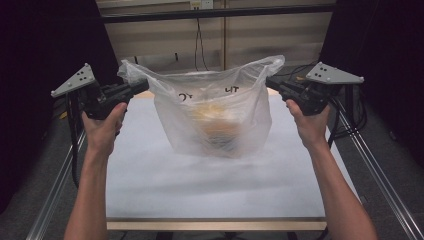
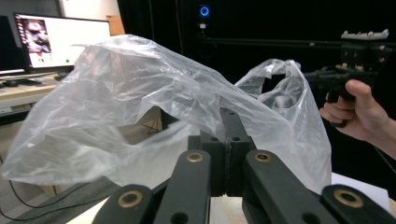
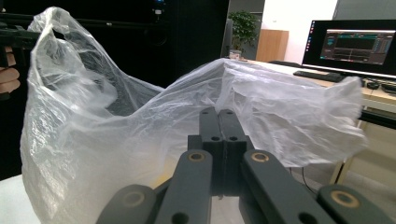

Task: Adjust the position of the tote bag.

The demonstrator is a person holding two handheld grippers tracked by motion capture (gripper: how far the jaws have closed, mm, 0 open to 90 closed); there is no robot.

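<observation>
The plastic bag [image 1: 212, 117] hangs lifted clear of the white surface [image 1: 210, 185], stretched between 2 grippers. The left gripper [image 1: 142, 86] has its jaws clenched on one handle, the right gripper [image 1: 272, 84] clenched on the other. Something yellowish sits inside. Loading and lifting look done; carrying or setting down probably remains.

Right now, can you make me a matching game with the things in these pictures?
Things:
1. plastic bag
2. left gripper
3. right gripper
4. table

States:
A. white, lying under everything
B. clamped on the bag's right edge
C. see-through, held up in the air
D. clamped on the bag's left edge

Pairs: 1-C, 2-D, 3-B, 4-A
</observation>
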